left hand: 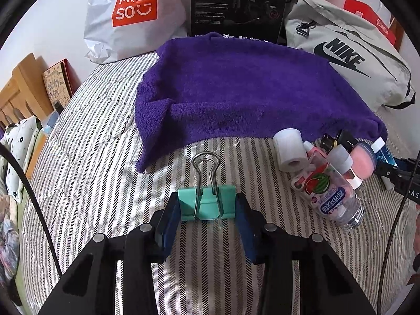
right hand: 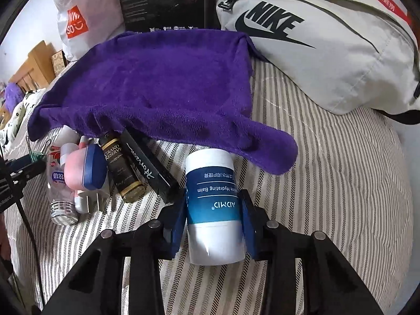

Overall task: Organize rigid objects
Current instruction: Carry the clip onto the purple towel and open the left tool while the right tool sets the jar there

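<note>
Purple terry cloth, a spread towel, lies bare on the striped bedcover, and it looks like the place meant to receive the sorted items; nothing rests on it yet, so the task appears barely begun.

The left gripper has its blue pads pressed against the two sides of a teal metal binder clip with silver wire handles, held just short of the towel's near edge. The right gripper is clamped on a white cylindrical tube with a blue "Hydrating Balm" label, which sits between the jaws just before the towel's drooping corner.

Still waiting in a loose heap beside the towel are a clear plastic bottle with a watermelon label, a small white paper roll, a pink round container with a blue lid, a dark gold-banded bottle marked "Grand Reserve" and a long black box.

Whether either held item rests on the bedcover or is lifted cannot be told. The towel's edge covers the far ends of the dark bottle and box, and smaller pieces within the heap overlap too much to separate.
</note>
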### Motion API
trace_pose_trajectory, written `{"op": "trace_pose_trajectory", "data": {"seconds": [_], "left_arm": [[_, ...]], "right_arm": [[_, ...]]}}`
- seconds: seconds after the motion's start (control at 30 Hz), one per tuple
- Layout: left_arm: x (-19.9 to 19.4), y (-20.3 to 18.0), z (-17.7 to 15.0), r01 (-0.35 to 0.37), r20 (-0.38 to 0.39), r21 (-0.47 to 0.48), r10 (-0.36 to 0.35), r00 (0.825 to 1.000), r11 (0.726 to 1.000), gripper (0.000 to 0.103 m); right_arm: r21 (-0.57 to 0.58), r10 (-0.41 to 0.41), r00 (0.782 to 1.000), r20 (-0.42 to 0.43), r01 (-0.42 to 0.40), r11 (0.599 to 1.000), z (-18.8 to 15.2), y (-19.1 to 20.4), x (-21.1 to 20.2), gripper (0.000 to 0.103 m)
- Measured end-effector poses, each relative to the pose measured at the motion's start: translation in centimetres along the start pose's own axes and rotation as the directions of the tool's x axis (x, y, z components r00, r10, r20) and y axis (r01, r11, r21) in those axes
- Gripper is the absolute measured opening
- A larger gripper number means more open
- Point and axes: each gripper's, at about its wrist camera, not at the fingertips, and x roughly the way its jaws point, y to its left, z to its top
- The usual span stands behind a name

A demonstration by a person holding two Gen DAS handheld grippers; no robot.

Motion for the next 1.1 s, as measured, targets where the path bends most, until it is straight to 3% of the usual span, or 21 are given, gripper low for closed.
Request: {"op": "trace_pose_trajectory", "data": {"seconds": [0.27, 0.57, 1.1], "left_arm": [[-0.4, 0.6, 0.1, 0.028, -0.006, -0.009, -0.028, 1.0, 1.0, 0.039], [-2.2, 1.8, 0.9, 0.044, 0.016, -0.021, -0.043, 0.999, 0.999, 0.039], [-6.2, 2.0, 6.8, 0.084, 0.126, -0.006, -0.083, 0.989, 0.996, 0.039]], "right_arm": [[0.053, 0.072, 0.997, -0.016, -0.071, 0.996, -0.5, -1.2, -1.2, 0.038], [0.075, 0.098, 0.995, -0.009, -0.097, 0.992, -1.0, -1.6, -3.0, 0.038], [0.027, 0.162, 0.982, 0.093, -0.165, 0.986, 5.4, 0.2, -5.2, 0.038]]}}
